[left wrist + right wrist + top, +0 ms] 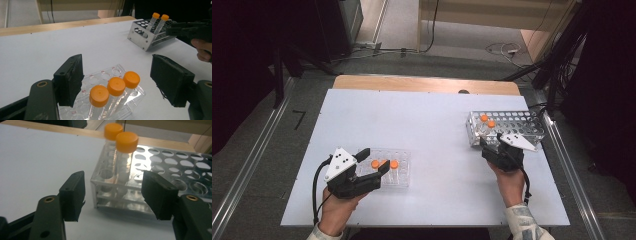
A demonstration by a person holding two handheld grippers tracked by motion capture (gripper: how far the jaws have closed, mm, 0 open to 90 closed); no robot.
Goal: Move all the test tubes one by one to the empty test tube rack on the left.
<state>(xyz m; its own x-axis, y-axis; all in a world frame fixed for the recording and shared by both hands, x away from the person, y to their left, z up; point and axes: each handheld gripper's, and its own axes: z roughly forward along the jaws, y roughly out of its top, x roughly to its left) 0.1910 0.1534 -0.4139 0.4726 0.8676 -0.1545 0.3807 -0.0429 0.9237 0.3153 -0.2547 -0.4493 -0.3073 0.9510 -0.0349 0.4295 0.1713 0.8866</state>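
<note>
The left gripper (116,82) stands half open and empty, its fingers either side of three light, slippery orange-capped tubes (115,87) in the clear tray (110,72), best gripped below the cap, while the empty right gripper (113,195) faces the metal rack (175,170).

The rack (160,167) looks like shiny perforated metal. The tray (110,75) is clear glossy plastic. The tubes (110,100) are clear plastic with smooth matt orange caps (116,86). The table (422,125) is matt white with a wood edge.
</note>
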